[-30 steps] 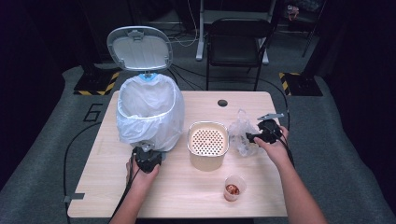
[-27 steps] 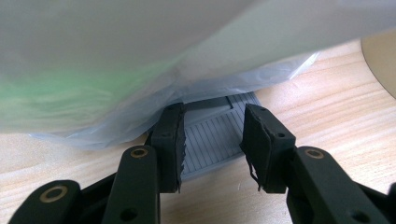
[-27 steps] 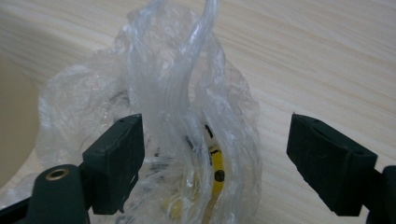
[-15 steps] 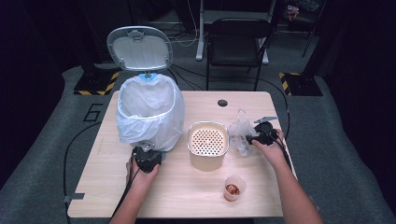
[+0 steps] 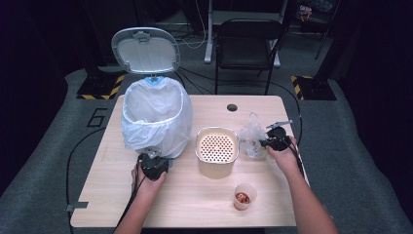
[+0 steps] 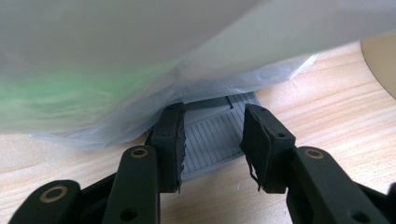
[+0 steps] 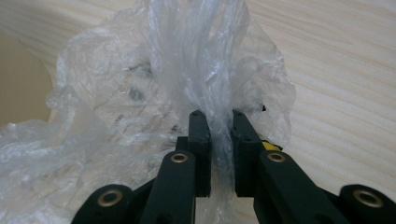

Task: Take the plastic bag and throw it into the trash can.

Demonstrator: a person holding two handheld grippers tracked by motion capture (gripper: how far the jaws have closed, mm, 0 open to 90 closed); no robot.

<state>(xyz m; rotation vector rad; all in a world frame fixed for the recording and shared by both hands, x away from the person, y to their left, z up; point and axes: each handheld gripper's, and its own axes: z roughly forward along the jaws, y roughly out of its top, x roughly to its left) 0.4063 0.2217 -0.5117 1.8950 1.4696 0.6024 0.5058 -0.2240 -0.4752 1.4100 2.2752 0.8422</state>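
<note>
A grey pedal bin lined with a white bag stands at the table's left, lid up. My left gripper sits at the bin's foot. In the left gripper view it is open, jaws either side of the grey ribbed pedal under the bag's hanging edge. At the right, a crumpled clear plastic bag rests on the table. My right gripper is shut on it; in the right gripper view the gripper pinches the bag's gathered neck.
A beige perforated container stands in the table's middle. A small clear cup with reddish contents is near the front edge. The wooden table has a cable hole at the back. A black chair stands behind.
My right gripper moved left to the plastic bag and shut on its neck. The left gripper stayed at the bin's pedal.
</note>
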